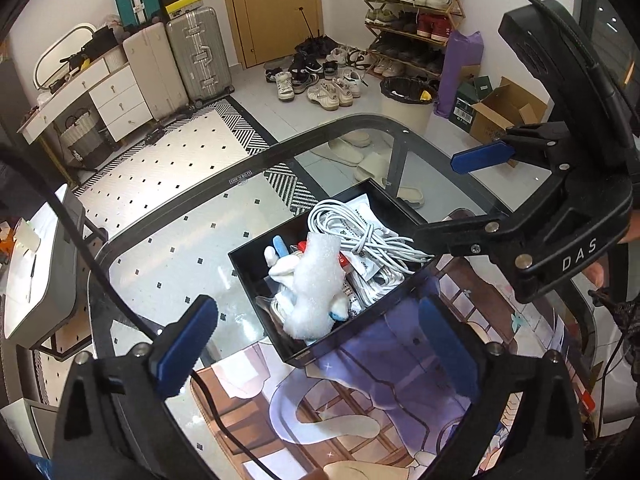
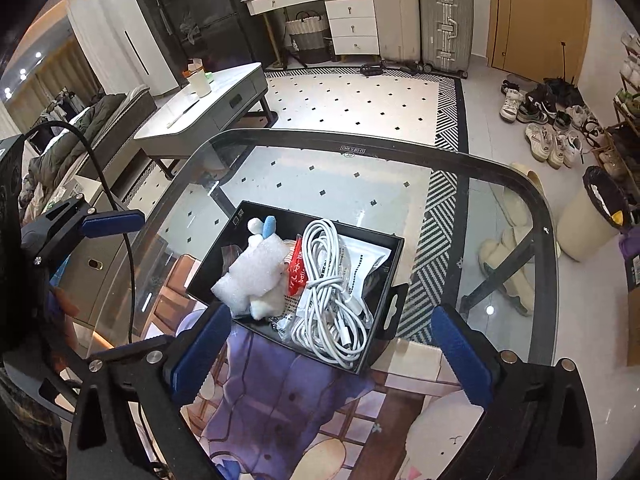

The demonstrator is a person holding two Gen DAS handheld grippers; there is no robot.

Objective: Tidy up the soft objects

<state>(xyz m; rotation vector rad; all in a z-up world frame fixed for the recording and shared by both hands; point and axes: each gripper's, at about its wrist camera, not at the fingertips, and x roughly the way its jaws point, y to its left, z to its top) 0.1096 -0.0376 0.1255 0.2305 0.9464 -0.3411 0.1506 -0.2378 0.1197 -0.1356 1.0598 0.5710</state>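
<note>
The black box with foam, a plush toy and white cables sits mid-worktop, partly on the printed mat. Toward 12 o'clock the glass is bare to its dark edge. Left tool and right tool are both released, holding nothing.

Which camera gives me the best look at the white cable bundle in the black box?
The right wrist view: the cable bundle lies almost fully in sight in the black box, its loops and plug ends showing. In the left wrist view, the right gripper's arm covers part of the bundle, and foam hides its near end.
</note>
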